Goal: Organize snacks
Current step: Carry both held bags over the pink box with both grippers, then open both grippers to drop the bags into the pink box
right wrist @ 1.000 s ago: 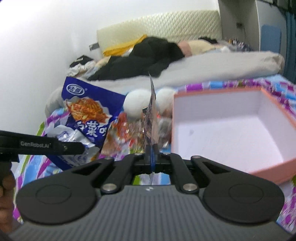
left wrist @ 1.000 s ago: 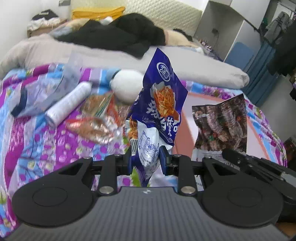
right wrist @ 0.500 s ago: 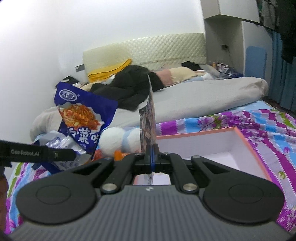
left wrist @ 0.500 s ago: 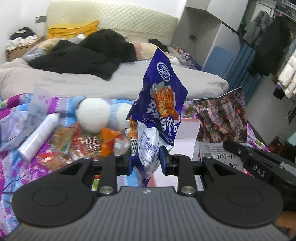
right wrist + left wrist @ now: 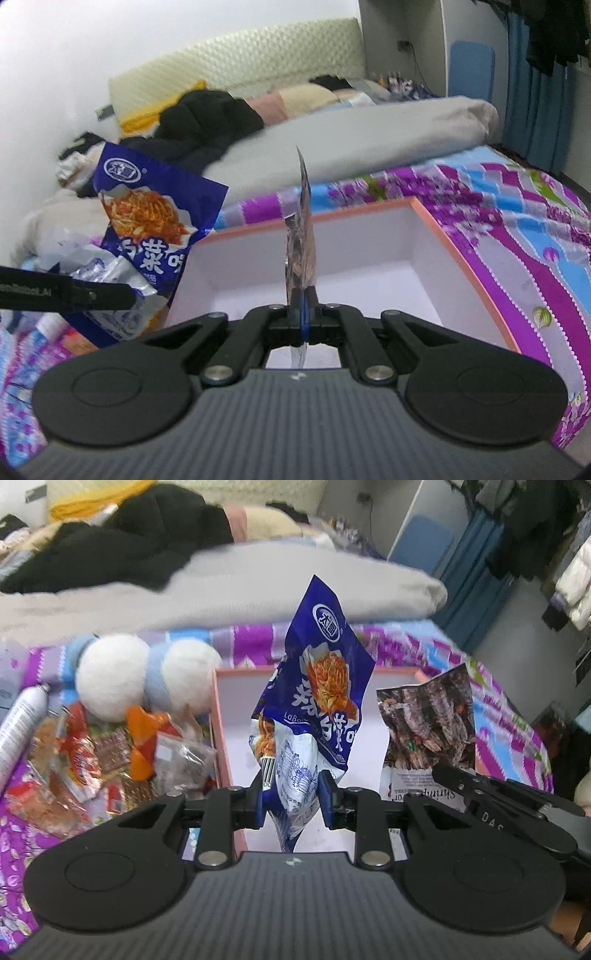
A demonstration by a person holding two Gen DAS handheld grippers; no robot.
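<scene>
My left gripper point(image 5: 291, 794) is shut on the crumpled lower end of a blue snack bag point(image 5: 317, 698), which stands upright above the near edge of the pink box point(image 5: 221, 731). The same blue snack bag point(image 5: 147, 229) shows at the left of the right wrist view. My right gripper point(image 5: 303, 314) is shut on a thin brown shrimp snack packet point(image 5: 301, 254), seen edge-on over the pink box point(image 5: 476, 273). In the left wrist view that brown packet point(image 5: 428, 731) hangs flat-on, right of the blue bag. The box interior is white with nothing in it.
A heap of small snack packets point(image 5: 110, 760) lies left of the box on the purple patterned bedspread point(image 5: 535, 236). A white and blue plush toy point(image 5: 147, 679) and a white tube point(image 5: 22, 723) lie there too. A grey duvet point(image 5: 258, 583) and dark clothes point(image 5: 129, 542) fill the back.
Both grippers have carried their packets to the right, from beside the snack heap to above the pink box. The box now fills more of both views.
</scene>
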